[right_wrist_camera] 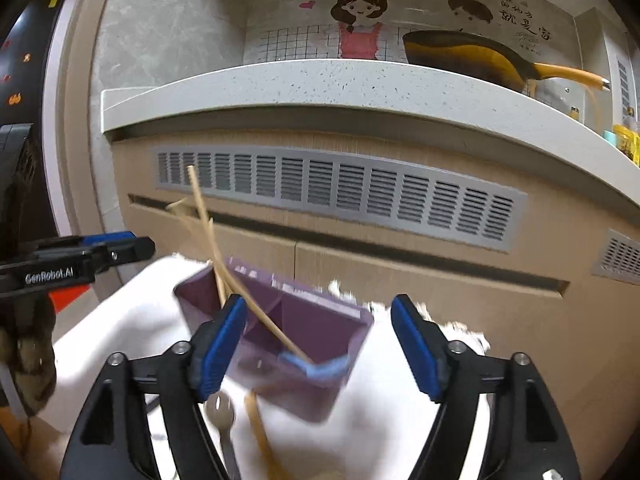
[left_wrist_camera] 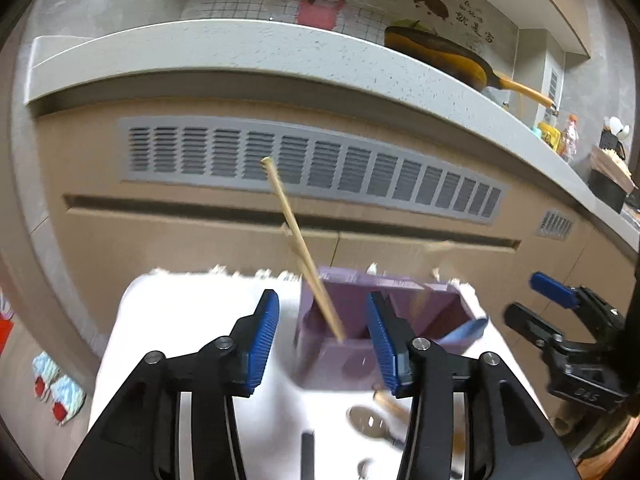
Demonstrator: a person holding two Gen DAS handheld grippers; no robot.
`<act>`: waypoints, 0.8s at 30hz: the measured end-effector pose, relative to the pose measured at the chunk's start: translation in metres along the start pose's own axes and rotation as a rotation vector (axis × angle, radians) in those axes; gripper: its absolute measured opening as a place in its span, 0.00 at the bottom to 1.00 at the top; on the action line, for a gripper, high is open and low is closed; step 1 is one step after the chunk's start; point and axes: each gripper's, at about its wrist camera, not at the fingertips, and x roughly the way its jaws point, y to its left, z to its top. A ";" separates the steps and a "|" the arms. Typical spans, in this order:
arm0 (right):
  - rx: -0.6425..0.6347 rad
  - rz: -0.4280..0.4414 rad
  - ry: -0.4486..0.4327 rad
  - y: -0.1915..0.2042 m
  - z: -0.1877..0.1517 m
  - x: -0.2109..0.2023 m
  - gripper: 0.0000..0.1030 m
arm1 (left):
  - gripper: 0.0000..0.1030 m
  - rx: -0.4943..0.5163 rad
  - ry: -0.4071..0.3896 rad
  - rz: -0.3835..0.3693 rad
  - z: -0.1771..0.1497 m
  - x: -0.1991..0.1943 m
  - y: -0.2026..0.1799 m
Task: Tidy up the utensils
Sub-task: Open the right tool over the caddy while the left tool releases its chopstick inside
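Observation:
A purple utensil holder [left_wrist_camera: 340, 360] [right_wrist_camera: 304, 332] with several compartments stands on a table under a white cloth [left_wrist_camera: 192, 320] [right_wrist_camera: 120, 320]. Wooden chopsticks [left_wrist_camera: 296, 236] [right_wrist_camera: 202, 212] lean out of its left part, blurred. A blue-handled utensil [left_wrist_camera: 468, 330] [right_wrist_camera: 320, 366] rests at its rim. In front of the holder lie a metal spoon [left_wrist_camera: 366, 420] [right_wrist_camera: 220, 408] and a wooden-handled piece [left_wrist_camera: 390, 402] [right_wrist_camera: 260, 436]. My left gripper [left_wrist_camera: 322, 308] hovers open just before the holder, its pads pressing on nothing. My right gripper [right_wrist_camera: 318, 308] is open too, over the holder's right side.
Behind the table runs a cabinet front with a grey vent grille [left_wrist_camera: 312, 164] [right_wrist_camera: 340, 192] under a speckled counter [left_wrist_camera: 240, 48]. A yellow pan [left_wrist_camera: 452, 56] [right_wrist_camera: 472, 54] sits on the counter. Slippers [left_wrist_camera: 60, 392] lie on the floor at the left. A black stick [left_wrist_camera: 307, 456] lies near the cloth's front.

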 end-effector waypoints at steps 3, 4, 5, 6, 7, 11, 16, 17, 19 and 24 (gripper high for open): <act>-0.009 -0.005 0.022 0.003 -0.017 -0.018 0.81 | 0.54 -0.003 0.031 0.011 -0.018 -0.012 0.004; -0.014 -0.012 0.030 0.005 -0.024 -0.023 0.87 | 0.55 -0.002 0.042 0.013 -0.023 -0.014 0.004; -0.021 -0.016 0.038 0.007 -0.029 -0.027 0.92 | 0.57 0.004 0.061 0.017 -0.031 -0.017 0.004; -0.027 -0.017 0.042 0.008 -0.035 -0.030 0.93 | 0.59 0.009 0.075 0.018 -0.036 -0.019 0.004; -0.035 -0.022 0.048 0.010 -0.040 -0.033 0.96 | 0.59 0.018 0.092 0.017 -0.043 -0.020 0.003; -0.065 -0.035 0.087 0.016 -0.061 -0.040 0.99 | 0.62 0.098 0.177 -0.037 -0.074 -0.022 -0.009; -0.067 -0.015 0.167 0.017 -0.087 -0.043 0.99 | 0.61 0.243 0.302 -0.139 -0.105 -0.008 -0.032; -0.056 0.010 0.198 0.016 -0.093 -0.043 0.99 | 0.61 0.257 0.319 -0.147 -0.108 -0.006 -0.034; -0.034 0.052 0.235 0.014 -0.102 -0.044 0.99 | 0.59 0.273 0.355 -0.185 -0.111 0.002 -0.039; -0.024 0.078 0.281 0.013 -0.120 -0.041 0.99 | 0.32 0.406 0.416 -0.177 -0.116 0.026 -0.062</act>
